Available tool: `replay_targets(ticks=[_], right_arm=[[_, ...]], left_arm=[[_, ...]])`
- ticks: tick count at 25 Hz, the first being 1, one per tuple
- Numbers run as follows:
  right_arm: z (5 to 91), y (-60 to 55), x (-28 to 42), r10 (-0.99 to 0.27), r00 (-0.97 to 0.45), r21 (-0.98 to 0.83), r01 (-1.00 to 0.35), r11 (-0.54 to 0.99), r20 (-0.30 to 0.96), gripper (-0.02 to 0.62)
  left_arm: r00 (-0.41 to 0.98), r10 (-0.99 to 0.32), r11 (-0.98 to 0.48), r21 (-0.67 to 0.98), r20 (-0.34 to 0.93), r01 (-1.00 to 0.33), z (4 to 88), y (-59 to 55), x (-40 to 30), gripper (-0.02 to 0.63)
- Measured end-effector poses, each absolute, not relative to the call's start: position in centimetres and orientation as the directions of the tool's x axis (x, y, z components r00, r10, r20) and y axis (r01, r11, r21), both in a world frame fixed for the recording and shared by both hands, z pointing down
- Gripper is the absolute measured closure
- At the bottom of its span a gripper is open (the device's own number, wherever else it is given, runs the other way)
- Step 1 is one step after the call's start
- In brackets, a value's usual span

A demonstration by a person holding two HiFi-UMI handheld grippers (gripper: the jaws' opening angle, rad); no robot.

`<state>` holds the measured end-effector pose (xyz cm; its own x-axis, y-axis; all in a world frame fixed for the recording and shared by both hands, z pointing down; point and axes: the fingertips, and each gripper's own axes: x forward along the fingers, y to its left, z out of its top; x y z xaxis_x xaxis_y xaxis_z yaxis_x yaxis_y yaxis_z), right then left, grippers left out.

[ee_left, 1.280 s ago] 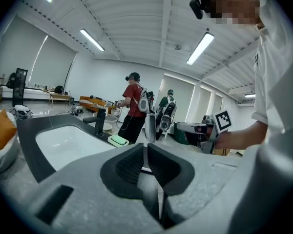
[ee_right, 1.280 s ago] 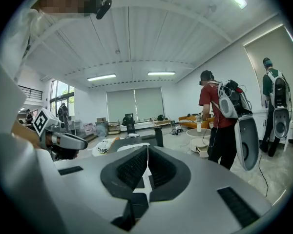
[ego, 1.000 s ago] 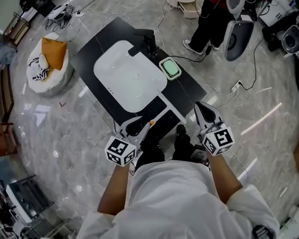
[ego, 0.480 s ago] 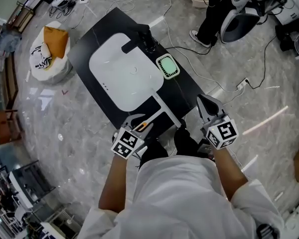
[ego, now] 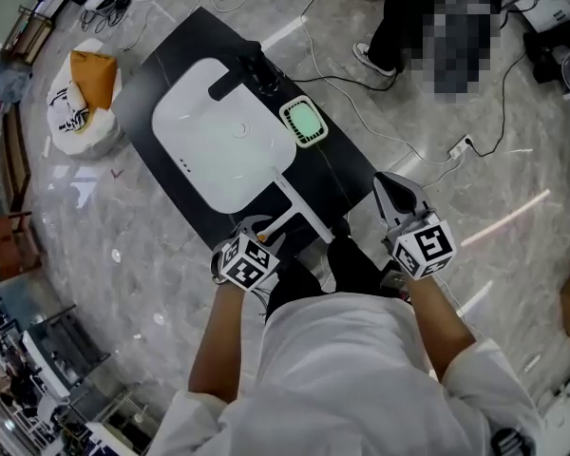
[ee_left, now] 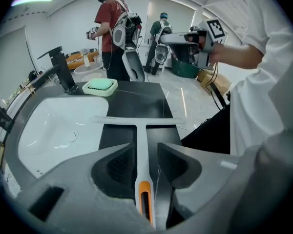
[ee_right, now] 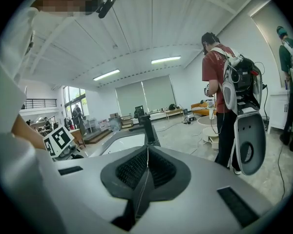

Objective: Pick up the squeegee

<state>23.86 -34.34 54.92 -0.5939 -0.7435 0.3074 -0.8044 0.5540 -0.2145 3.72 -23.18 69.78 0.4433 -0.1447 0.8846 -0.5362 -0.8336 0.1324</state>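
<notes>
The squeegee (ego: 290,218), white with a T-shaped blade and an orange insert in its handle, lies on the black counter (ego: 347,174) in front of the white sink (ego: 218,145). My left gripper (ego: 256,229) points steeply down over the handle end. In the left gripper view the squeegee (ee_left: 140,140) runs straight between the jaws of the left gripper (ee_left: 146,150). They are opening, and a gap shows beside the handle. My right gripper (ego: 391,190) hovers off the counter's right edge. In its own view the right gripper (ee_right: 147,152) is shut on nothing.
A black faucet (ego: 242,69) stands at the sink's far end, with a green soap tray (ego: 302,120) beside it. A person (ego: 399,17) stands beyond the counter among cables on the floor. A white bag with an orange item (ego: 85,103) sits to the left.
My left gripper has dropped and tipped downward onto the squeegee handle, and its jaws have spread around it. The right gripper has shifted a little sideways and stays shut.
</notes>
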Motion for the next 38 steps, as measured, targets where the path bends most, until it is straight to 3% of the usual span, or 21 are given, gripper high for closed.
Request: replay_targets(ticks=[11,21,32,38], right_arm=[[56.6,-34.1,26.0,-0.746,-0.579,-0.235,-0.815,0.529,0.329,0.581],[56.4,-33.7,26.1,-0.748,-0.579,-0.238,-0.815,0.529,0.324,0.581],[54.6,-33.8,24.3,-0.762,-0.576,-0.209,-0.818,0.536,0.296,0.581],[52.3,-33.9,22.4,-0.770,-0.582,-0.184,-0.813,0.553,0.261,0.581]], left_arm=[[0.330,-0.094,-0.833,0.107,0.939,-0.543,73.0,-23.3,3.7,0.457],[0.290,-0.119,-0.824,0.069,0.950,-0.563,73.0,-23.5,3.6,0.506],[0.346,-0.243,-0.808,0.009,0.906,-0.590,68.0,-24.4,2.4,0.511],[0.418,-0.388,-0.759,-0.027,0.821,-0.651,62.1,-25.8,0.5,0.511]])
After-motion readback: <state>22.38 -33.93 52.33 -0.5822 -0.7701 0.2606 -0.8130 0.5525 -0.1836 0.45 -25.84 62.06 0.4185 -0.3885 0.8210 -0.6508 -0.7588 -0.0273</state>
